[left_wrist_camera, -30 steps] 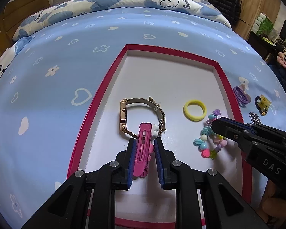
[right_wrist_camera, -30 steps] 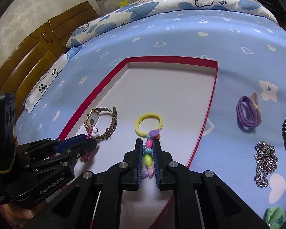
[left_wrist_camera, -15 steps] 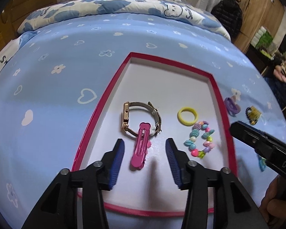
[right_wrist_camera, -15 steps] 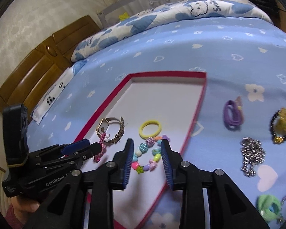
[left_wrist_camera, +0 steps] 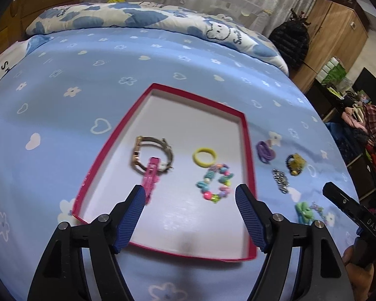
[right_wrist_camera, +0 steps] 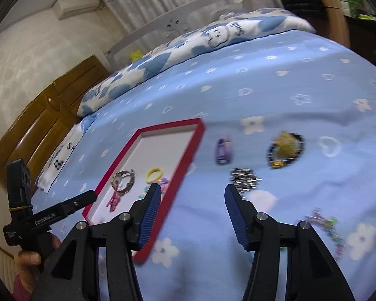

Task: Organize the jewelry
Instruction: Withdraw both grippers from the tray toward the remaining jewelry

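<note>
A red-rimmed white tray (left_wrist_camera: 248, 155) lies on the blue bedspread. In it are a gold watch (left_wrist_camera: 151, 154), a pink hair clip (left_wrist_camera: 151, 178), a yellow hair ring (left_wrist_camera: 204, 157) and a colourful bead bracelet (left_wrist_camera: 215, 183). My left gripper (left_wrist_camera: 190, 200) is open and empty above the tray's near end. My right gripper (right_wrist_camera: 191, 198) is open and empty above the bedspread, right of the tray (right_wrist_camera: 185, 160). Just beyond it lies a silver chain (right_wrist_camera: 245, 179). A purple hair tie (right_wrist_camera: 223, 150) and a black-and-gold scrunchie (right_wrist_camera: 285, 149) lie farther off.
A green hair tie (left_wrist_camera: 304, 212) and a beaded string (right_wrist_camera: 325, 225) lie on the bedspread near the front right. A patterned quilt (left_wrist_camera: 137, 17) and wooden headboard (right_wrist_camera: 50, 115) are at the far end. A wardrobe (left_wrist_camera: 338, 30) stands to the right.
Both grippers opened, letting go of the pink hair clip and the bead bracelet in the tray, then pulled back. The right gripper swung right, over the bedspread.
</note>
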`<state>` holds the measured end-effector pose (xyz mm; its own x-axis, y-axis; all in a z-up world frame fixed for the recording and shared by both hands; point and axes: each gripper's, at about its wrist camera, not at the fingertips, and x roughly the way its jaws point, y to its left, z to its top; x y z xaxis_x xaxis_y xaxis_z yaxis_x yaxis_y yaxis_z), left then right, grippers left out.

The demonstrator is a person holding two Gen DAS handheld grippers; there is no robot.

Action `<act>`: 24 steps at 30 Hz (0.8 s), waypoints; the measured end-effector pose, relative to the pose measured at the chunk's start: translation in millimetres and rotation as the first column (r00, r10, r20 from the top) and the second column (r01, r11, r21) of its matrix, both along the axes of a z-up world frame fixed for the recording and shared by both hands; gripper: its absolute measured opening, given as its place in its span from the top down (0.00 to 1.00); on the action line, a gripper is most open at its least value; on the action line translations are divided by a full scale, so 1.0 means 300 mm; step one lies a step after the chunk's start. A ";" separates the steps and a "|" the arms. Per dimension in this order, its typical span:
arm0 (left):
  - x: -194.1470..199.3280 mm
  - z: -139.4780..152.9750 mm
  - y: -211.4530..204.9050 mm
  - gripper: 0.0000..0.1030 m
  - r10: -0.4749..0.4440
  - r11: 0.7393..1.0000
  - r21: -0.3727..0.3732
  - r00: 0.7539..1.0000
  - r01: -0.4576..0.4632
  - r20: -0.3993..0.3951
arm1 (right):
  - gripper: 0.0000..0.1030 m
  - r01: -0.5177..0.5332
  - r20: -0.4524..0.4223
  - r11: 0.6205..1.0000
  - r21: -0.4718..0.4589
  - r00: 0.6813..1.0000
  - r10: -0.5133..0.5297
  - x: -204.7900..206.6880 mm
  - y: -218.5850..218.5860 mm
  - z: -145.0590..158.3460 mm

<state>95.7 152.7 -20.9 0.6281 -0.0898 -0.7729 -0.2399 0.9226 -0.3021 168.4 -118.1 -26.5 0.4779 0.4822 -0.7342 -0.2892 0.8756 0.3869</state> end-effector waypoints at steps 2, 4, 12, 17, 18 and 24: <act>-0.003 0.014 -0.022 0.27 -0.016 1.000 0.003 1.000 0.016 0.006 | 0.42 0.030 0.008 1.000 -0.003 1.000 -0.030 -0.016 -0.049 0.013; -0.005 0.026 -0.045 0.27 -0.033 0.999 0.004 0.999 0.033 0.010 | 0.42 0.059 0.011 0.998 -0.006 0.998 -0.059 -0.029 -0.101 0.020; -0.007 0.051 -0.137 0.25 -0.095 0.995 0.012 0.995 0.095 0.013 | 0.42 0.161 0.018 0.987 -0.007 0.987 -0.161 -0.069 -0.268 0.039; 0.003 0.059 -0.213 0.25 -0.143 0.989 0.024 0.990 0.143 0.008 | 0.42 0.205 0.023 0.979 -0.014 0.979 -0.205 -0.099 -0.347 0.041; 0.007 0.060 -0.225 0.25 -0.152 0.988 0.027 0.988 0.151 0.007 | 0.42 0.212 0.022 0.977 -0.015 0.977 -0.211 -0.103 -0.357 0.039; 0.047 0.049 -0.308 0.25 -0.207 0.977 0.039 0.978 0.208 -0.009 | 0.42 0.238 0.008 0.971 -0.019 0.971 -0.238 -0.123 -0.415 0.025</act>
